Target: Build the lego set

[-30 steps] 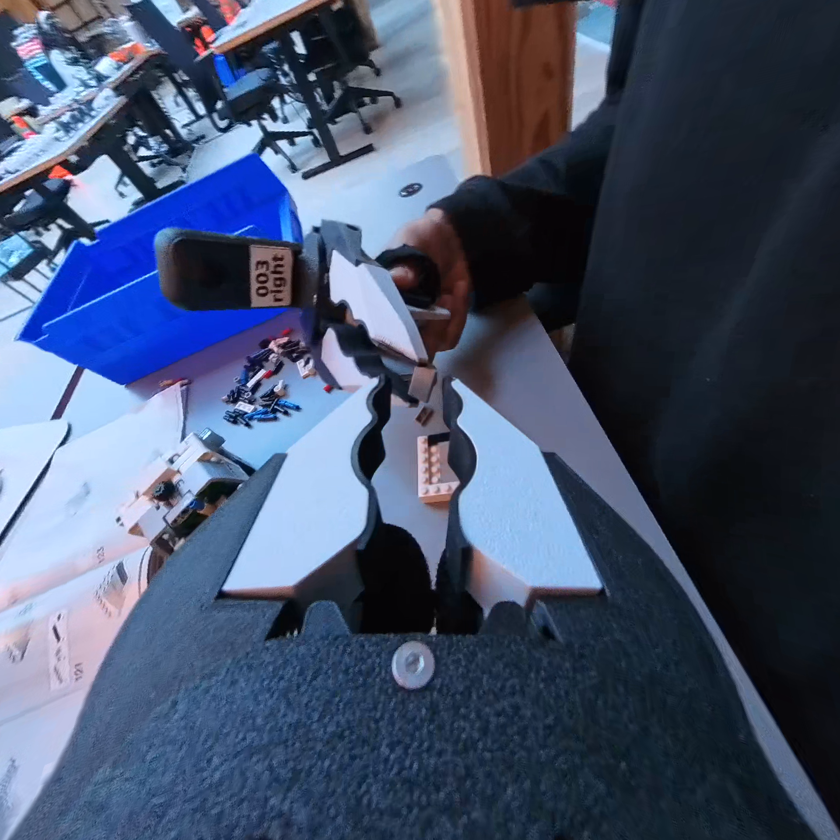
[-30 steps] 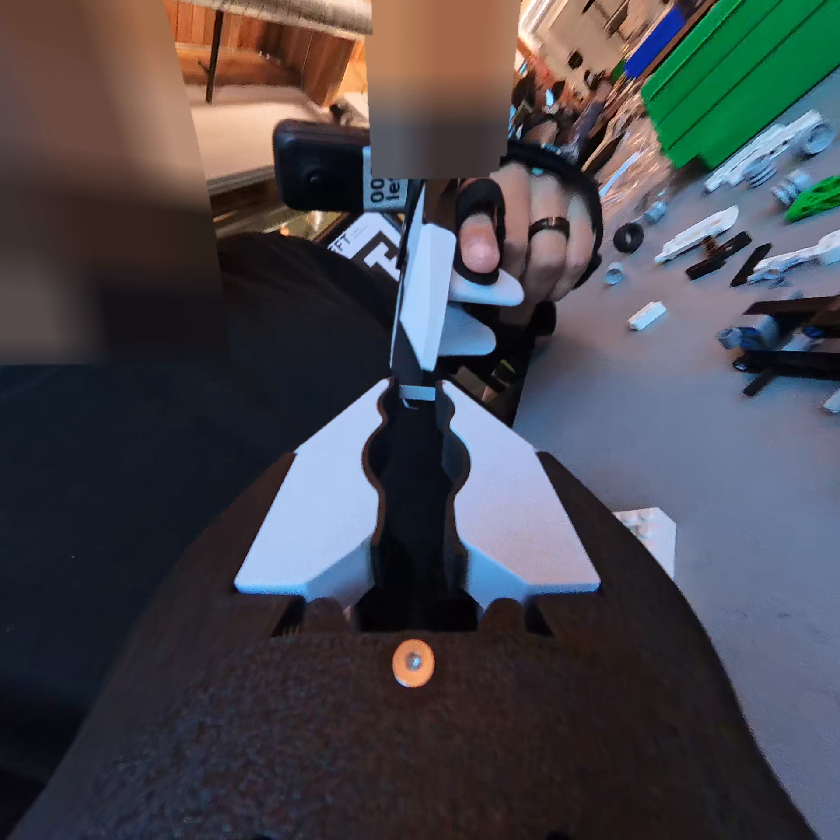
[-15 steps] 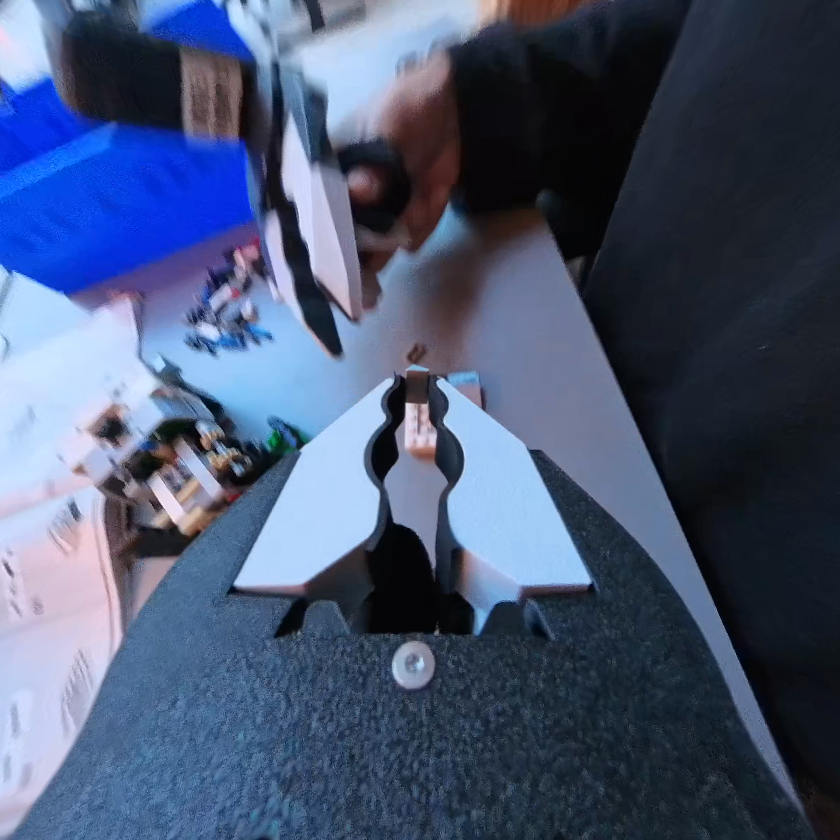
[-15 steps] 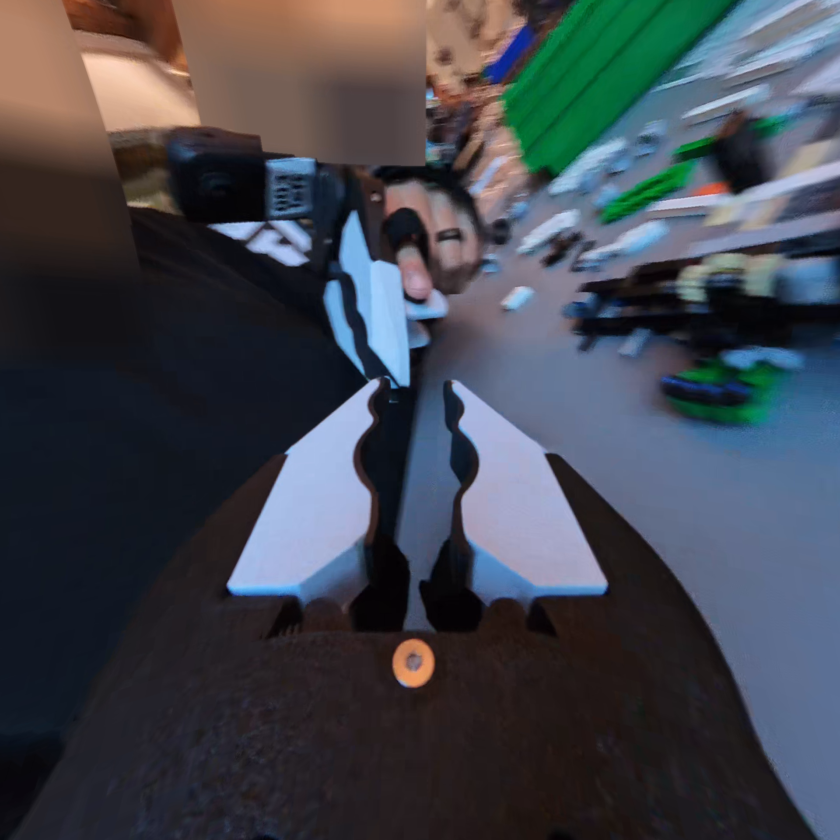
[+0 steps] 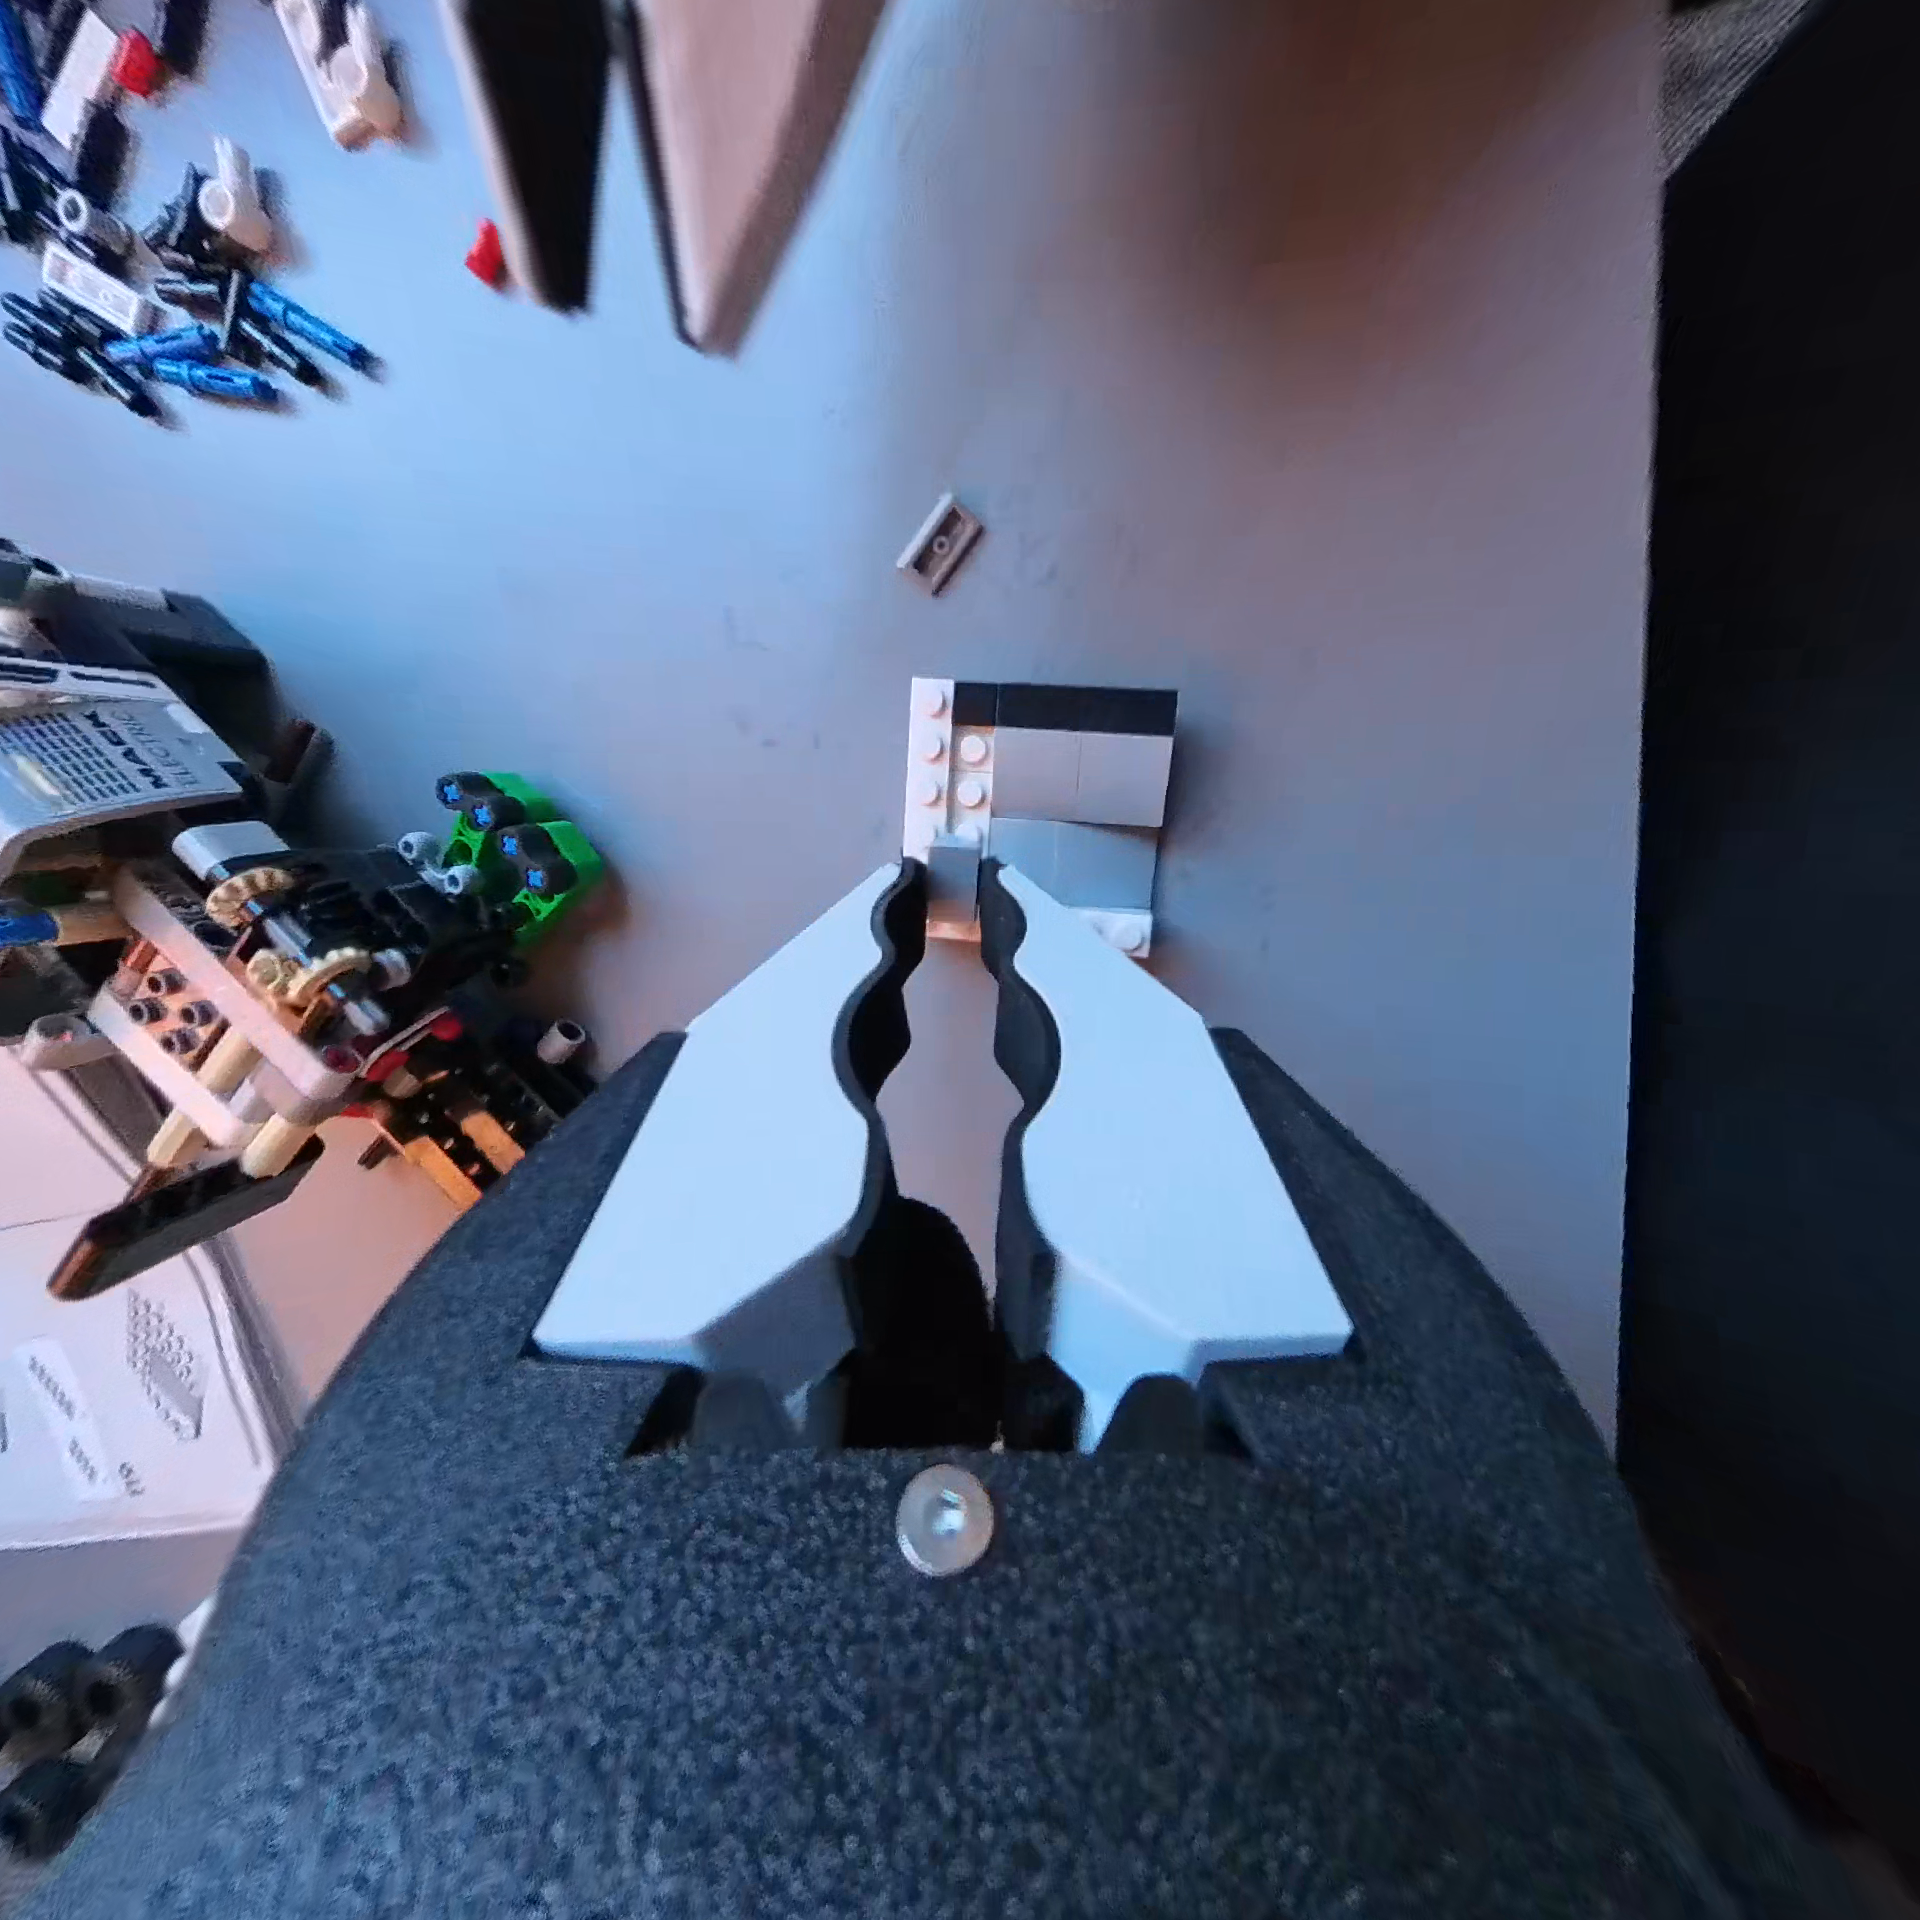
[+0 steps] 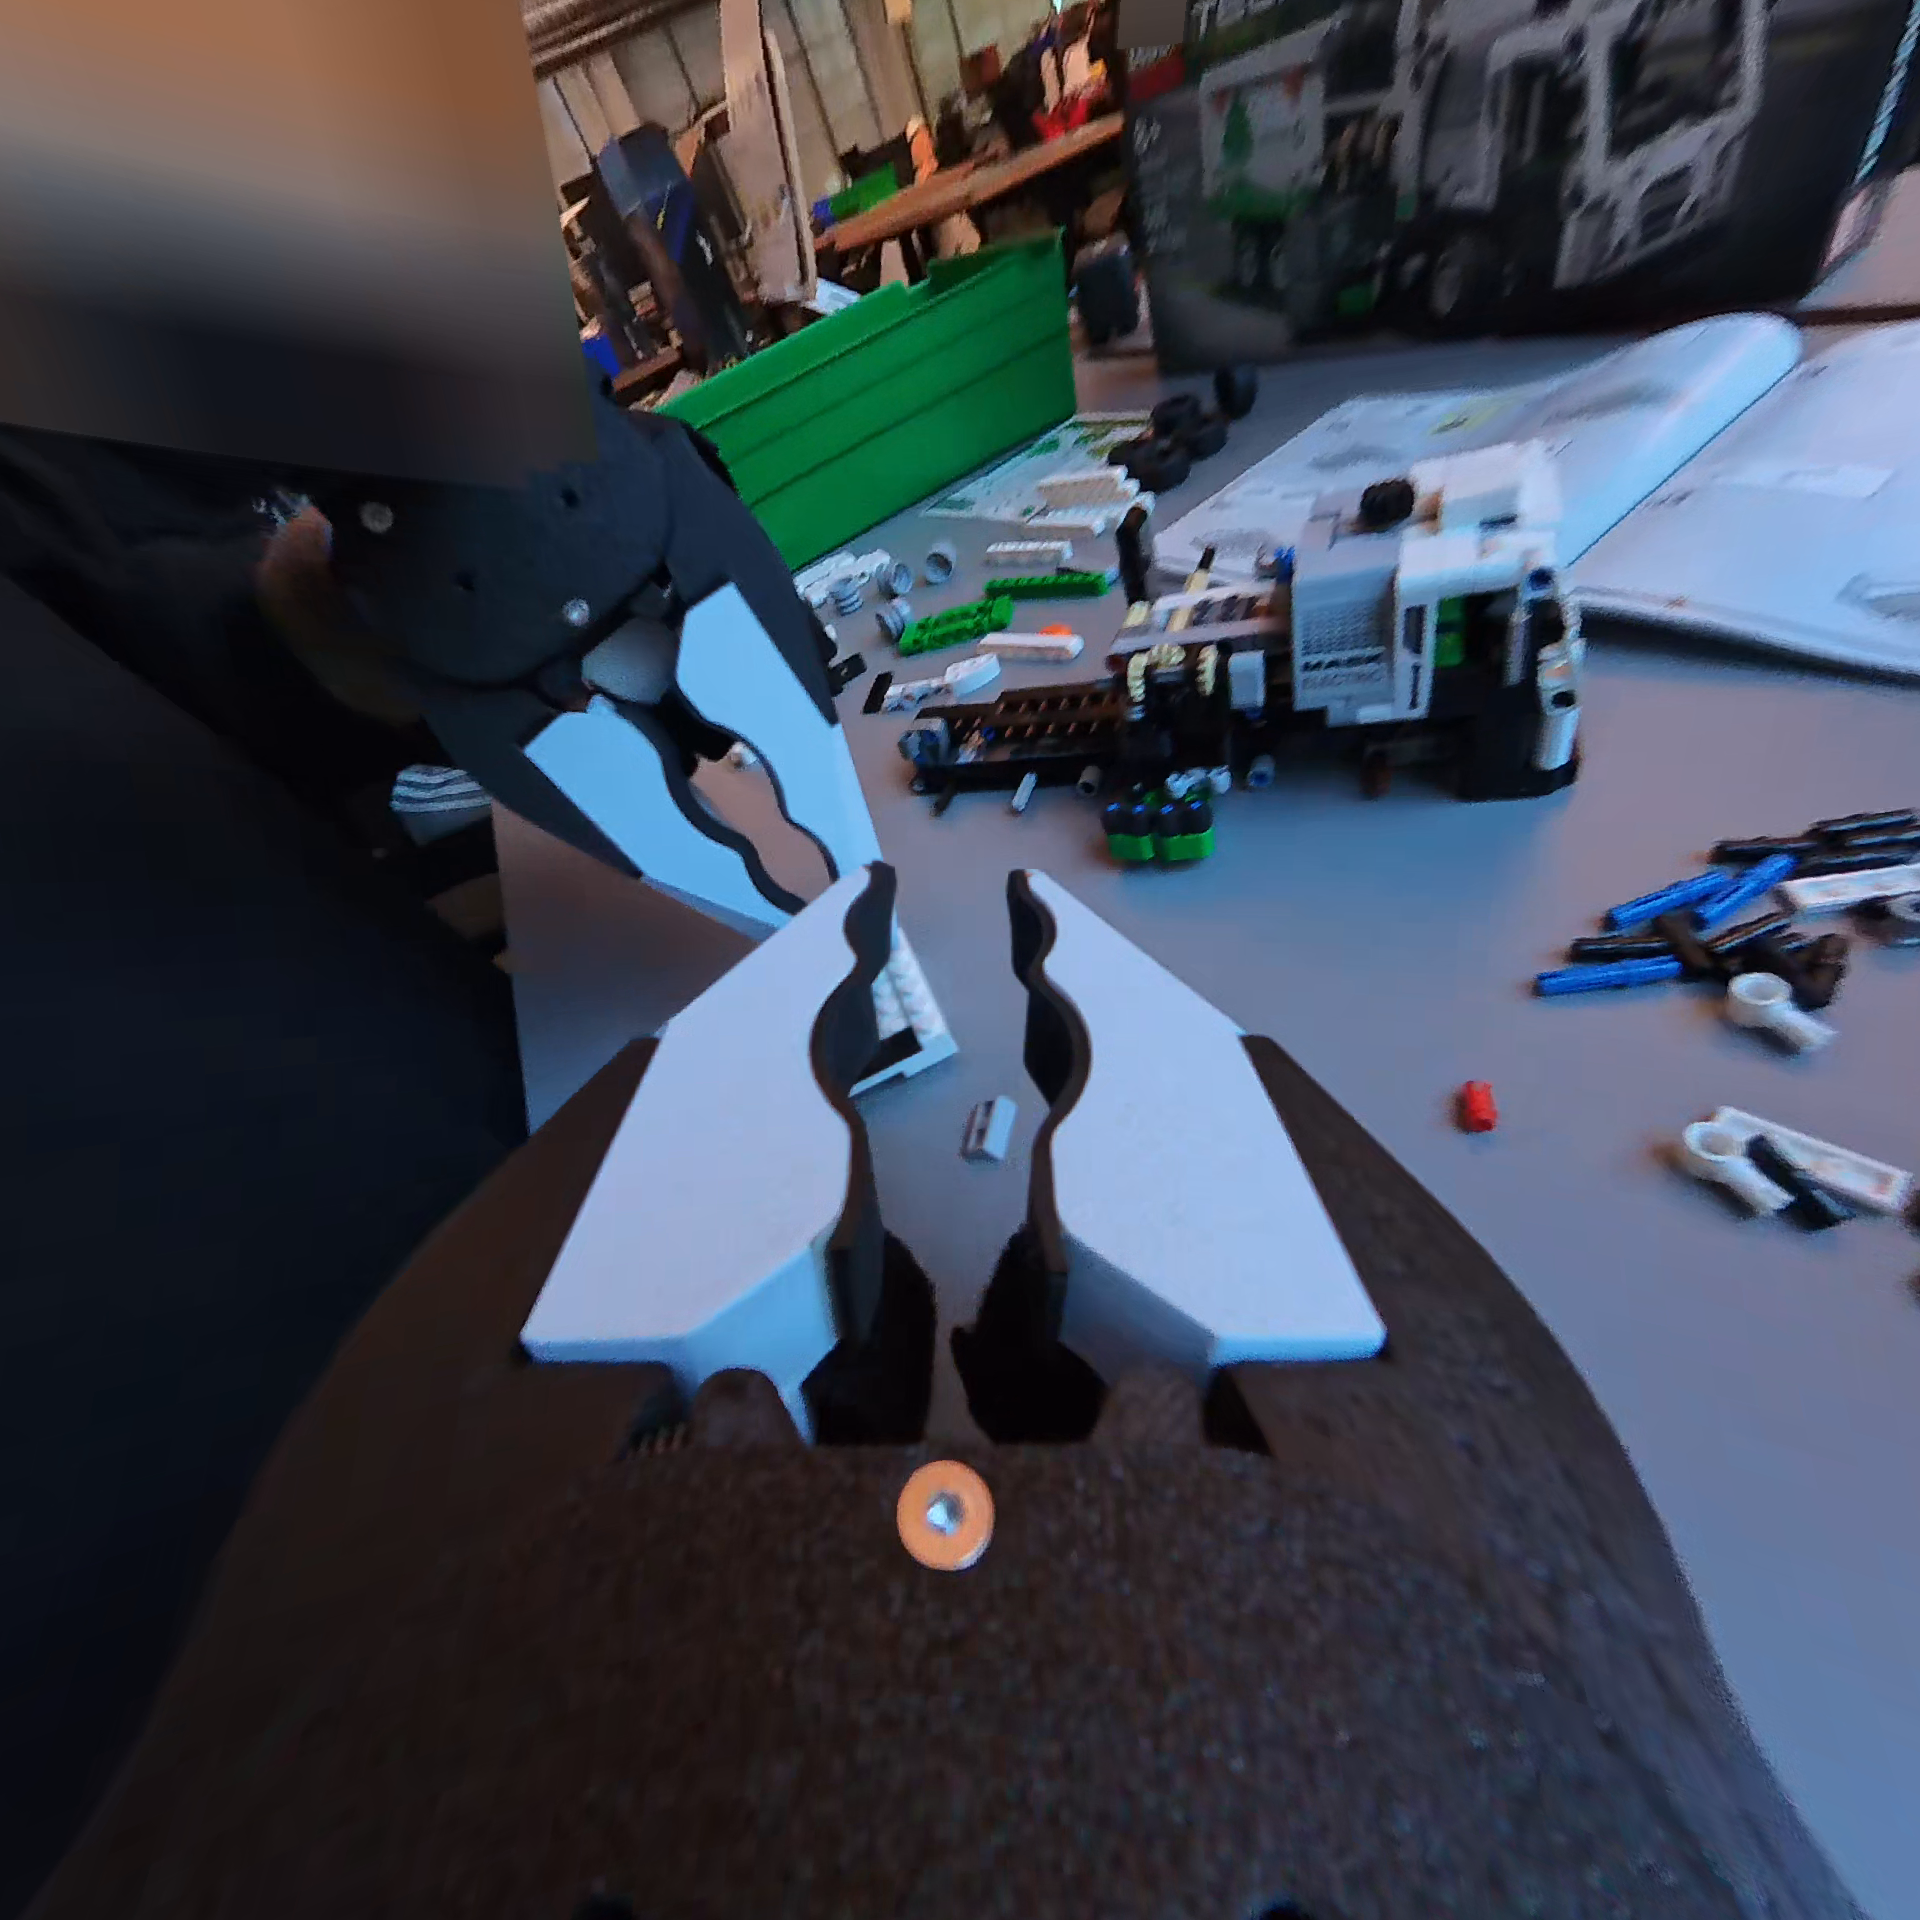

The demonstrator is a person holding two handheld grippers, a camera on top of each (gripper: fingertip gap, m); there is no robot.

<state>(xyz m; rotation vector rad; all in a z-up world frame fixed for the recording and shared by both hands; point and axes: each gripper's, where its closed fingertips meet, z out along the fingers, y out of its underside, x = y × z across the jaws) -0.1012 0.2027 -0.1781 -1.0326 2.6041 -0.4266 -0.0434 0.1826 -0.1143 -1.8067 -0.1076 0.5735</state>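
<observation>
My left gripper (image 5: 951,899) pinches a small grey tile (image 5: 954,881), so I should seat it squarely on the white plate (image 5: 940,774) just beyond my fingertips, while my right gripper (image 6: 951,894) hangs open and empty above a loose grey piece (image 6: 987,1127).

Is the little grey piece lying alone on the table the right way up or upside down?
Upside down, it seems: the small grey piece shows a hollow framed underside, no studs on top.

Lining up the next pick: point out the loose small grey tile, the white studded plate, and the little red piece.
small grey tile (image 6: 988,1127), right wrist view, its top face.
white studded plate (image 5: 940,769), left wrist view, its studded left strip.
red piece (image 6: 1474,1104), right wrist view, its middle.
</observation>
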